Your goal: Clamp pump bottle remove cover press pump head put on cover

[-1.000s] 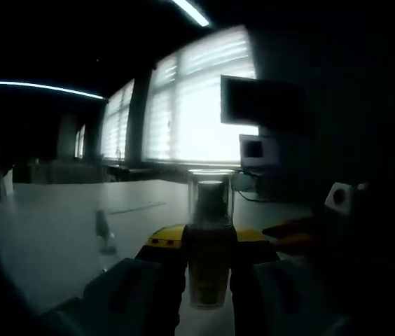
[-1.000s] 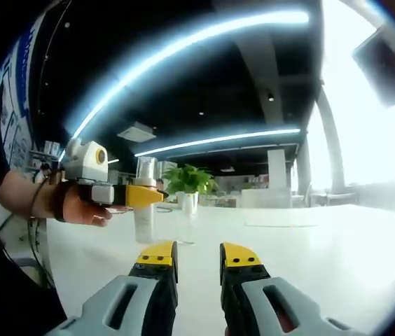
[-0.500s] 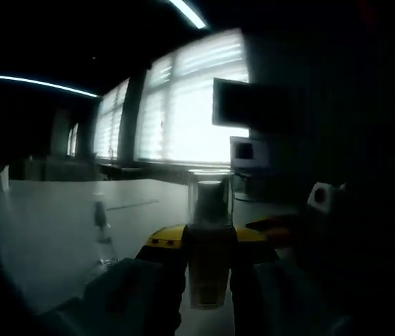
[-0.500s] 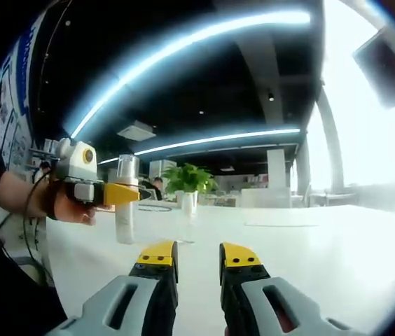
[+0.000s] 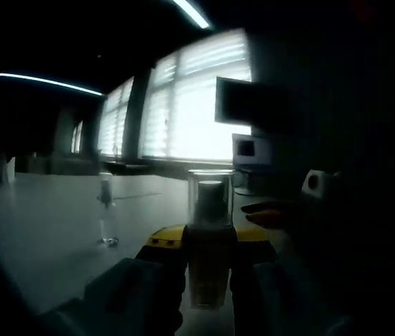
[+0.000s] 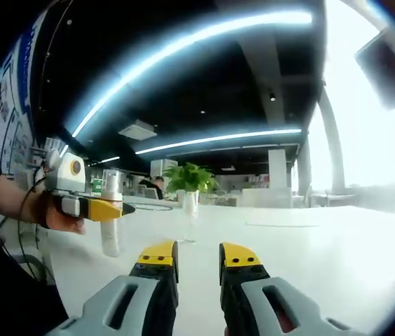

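left gripper has its jaws closed on the clear cover, held upright between the yellow tips; in the right gripper view it hangs off to the left, carried above the white bench by a hand. right gripper holds nothing, jaws a narrow gap apart, pointing over the bench.

pump bottle stands upright on the bench, well apart from the cover and unclamped; in the right gripper view it is small and pale, in line with a potted plant behind.

judged step: cover off, the press next. to do it well: bring the right jaws down square on the pump head, push along the bottle's axis so the free-standing bottle does not tip, and keep the cover level and clear until recapping.

writing: none legible. a wall panel at far left of the right gripper view is too blurred to read.
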